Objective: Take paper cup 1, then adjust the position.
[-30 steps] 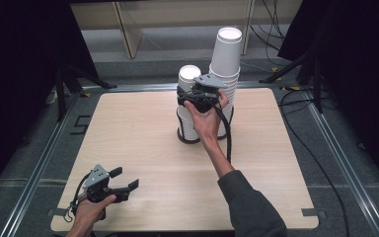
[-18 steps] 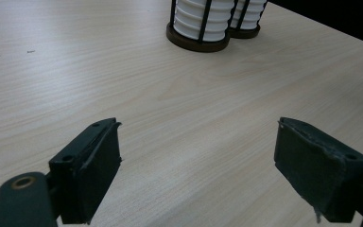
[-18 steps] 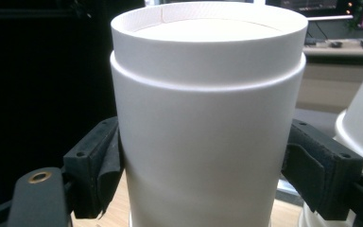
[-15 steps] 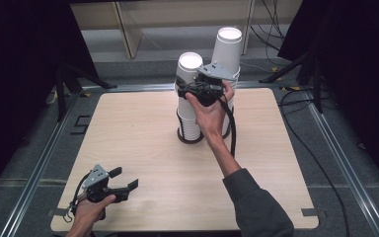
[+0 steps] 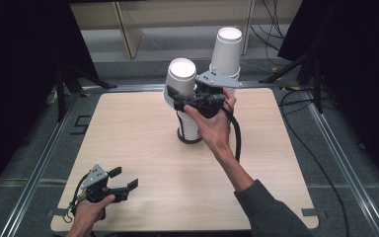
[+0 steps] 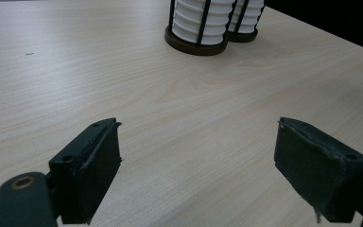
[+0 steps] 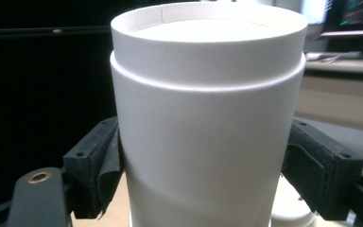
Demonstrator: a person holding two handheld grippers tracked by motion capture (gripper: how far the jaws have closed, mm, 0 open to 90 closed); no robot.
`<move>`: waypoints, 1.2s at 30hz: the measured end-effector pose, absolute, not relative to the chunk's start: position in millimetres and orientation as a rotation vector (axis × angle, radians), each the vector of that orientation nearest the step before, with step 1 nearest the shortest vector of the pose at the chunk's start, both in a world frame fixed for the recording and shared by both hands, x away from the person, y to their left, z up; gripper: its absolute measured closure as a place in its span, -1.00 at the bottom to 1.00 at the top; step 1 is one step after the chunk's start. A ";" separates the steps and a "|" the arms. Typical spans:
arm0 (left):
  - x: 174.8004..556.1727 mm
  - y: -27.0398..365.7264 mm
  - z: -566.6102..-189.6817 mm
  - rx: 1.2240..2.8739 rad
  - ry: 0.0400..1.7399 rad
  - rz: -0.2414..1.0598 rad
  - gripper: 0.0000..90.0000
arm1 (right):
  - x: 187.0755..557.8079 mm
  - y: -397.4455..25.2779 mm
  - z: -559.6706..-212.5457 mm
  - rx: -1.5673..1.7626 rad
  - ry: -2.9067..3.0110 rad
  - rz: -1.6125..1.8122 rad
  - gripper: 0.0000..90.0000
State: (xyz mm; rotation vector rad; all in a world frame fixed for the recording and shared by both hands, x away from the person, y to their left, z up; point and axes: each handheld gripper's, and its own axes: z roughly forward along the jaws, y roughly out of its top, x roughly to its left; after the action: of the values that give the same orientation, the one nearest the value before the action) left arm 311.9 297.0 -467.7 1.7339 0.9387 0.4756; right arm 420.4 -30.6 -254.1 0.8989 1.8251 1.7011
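Right gripper [image 5: 177, 101] clamped on the cup [image 5: 179, 83], upside down, raised above the near stack [image 5: 190, 129] so as to clear it; gripped by its sides to keep it level; left gripper [image 5: 126, 180] spread wide, parked at the table's [image 5: 128, 128] near edge, out of the way.

Even overhead light falls on my pale wooden table [image 5: 128, 128], while everything past its edges sinks into near black. Shadows are soft and short. The white paper cup [image 7: 208, 123] in my right gripper [image 7: 203, 175] looks bright, with its background blurred.
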 end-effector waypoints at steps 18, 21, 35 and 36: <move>311.0 294.4 -466.3 1.701 0.913 0.467 -0.67 | 395.7 -25.6 -322.5 0.865 2.020 1.781 -0.56; 309.3 292.9 -466.3 1.693 0.929 0.451 -0.67 | 393.8 -24.9 -336.1 0.859 2.029 1.804 -0.56; 308.8 289.4 -464.1 1.712 0.870 0.476 -0.67 | 386.5 -22.0 -367.0 0.871 2.152 1.814 -0.56; 308.4 289.8 -463.1 1.723 0.867 0.486 -0.67 | 387.1 -20.9 -370.7 0.846 2.164 1.802 -0.56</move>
State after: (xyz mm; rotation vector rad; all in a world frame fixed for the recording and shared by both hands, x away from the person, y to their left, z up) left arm 308.4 289.8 -463.1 1.7233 0.8667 0.4857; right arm 387.1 -20.9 -370.7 0.8459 2.1638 1.8016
